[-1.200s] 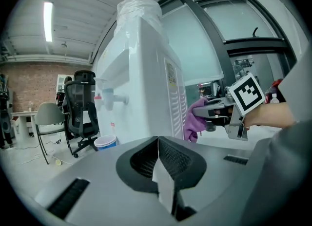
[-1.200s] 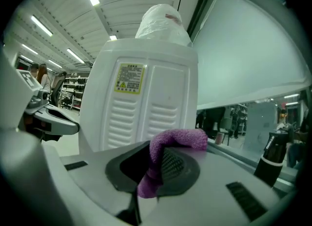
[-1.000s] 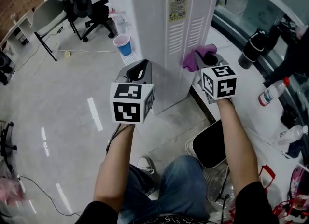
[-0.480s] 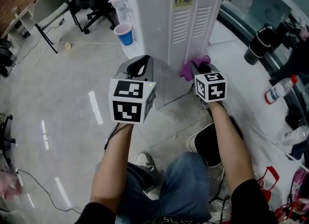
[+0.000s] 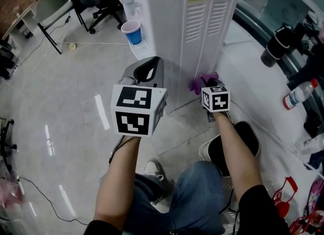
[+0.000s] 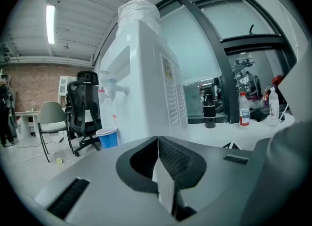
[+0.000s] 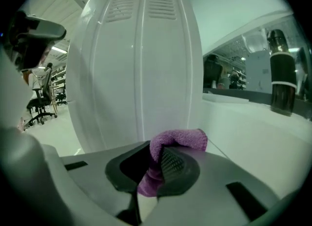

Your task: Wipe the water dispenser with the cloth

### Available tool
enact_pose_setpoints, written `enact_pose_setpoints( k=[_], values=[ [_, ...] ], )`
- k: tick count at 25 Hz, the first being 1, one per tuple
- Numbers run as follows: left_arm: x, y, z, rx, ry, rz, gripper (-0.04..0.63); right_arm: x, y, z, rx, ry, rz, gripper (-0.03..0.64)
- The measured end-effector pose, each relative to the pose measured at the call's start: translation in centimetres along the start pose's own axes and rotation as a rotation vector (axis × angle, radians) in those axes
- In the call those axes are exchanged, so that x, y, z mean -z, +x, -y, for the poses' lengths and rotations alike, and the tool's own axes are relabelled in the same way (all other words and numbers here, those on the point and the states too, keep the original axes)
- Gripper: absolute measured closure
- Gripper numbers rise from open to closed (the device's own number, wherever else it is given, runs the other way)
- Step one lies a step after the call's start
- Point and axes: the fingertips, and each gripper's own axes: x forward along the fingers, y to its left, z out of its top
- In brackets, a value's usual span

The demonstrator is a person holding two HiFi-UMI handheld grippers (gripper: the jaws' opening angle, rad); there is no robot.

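Observation:
The tall white water dispenser (image 5: 202, 31) stands on the floor ahead; its vented back panel (image 7: 136, 64) fills the right gripper view. My right gripper (image 5: 208, 86) is low by the panel's foot, shut on a purple cloth (image 5: 202, 82) whose fold (image 7: 176, 141) bulges over the jaws against the panel. My left gripper (image 5: 150, 71) hangs to the dispenser's left, jaws shut with nothing between them. In the left gripper view the dispenser (image 6: 141, 79) shows from the side with its taps.
A blue paper cup (image 5: 132, 32) sits on the dispenser's drip tray. Office chairs (image 5: 96, 1) stand at the back left. A ledge on the right carries a dark flask (image 5: 276, 46) and plastic bottles (image 5: 298, 94). A cable trails on the floor at the left.
My right gripper has slid down the dispenser's back panel with the cloth, from the vent level to near its foot. The left gripper has hardly moved.

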Motion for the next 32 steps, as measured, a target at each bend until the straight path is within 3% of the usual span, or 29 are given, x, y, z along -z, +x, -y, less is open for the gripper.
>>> enact_pose_setpoints(
  k=[5, 9, 23, 28, 32],
  values=[
    [0.2, -0.2, -0.8, -0.004, -0.038, -0.001, 0.568, 1.9, 0.8, 0.3, 0.01, -0.004, -0.03, 0.576],
    [0.1, -0.1, -1.2, -0.011, -0.047, -0.001, 0.568, -0.7, -1.0, 0.1, 0.001, -0.014, 0.026, 0.575],
    [-0.6, 0.0, -0.9, -0.028, -0.017, -0.005, 0.568, -22.1, -16.3, -3.1, -0.124, -0.159, 0.422, 0.575],
    [0.5, -0.4, -1.0, -0.039, -0.004, -0.044, 0.568, -28.5, -20.4, -4.8, -0.153, -0.23, 0.497, 0.575],
    [-1.2, -0.4, -1.1, -0.035, -0.012, -0.001, 0.568, -33.7, -23.2, -5.7, -0.155, -0.294, 0.572, 0.575]
  ],
)
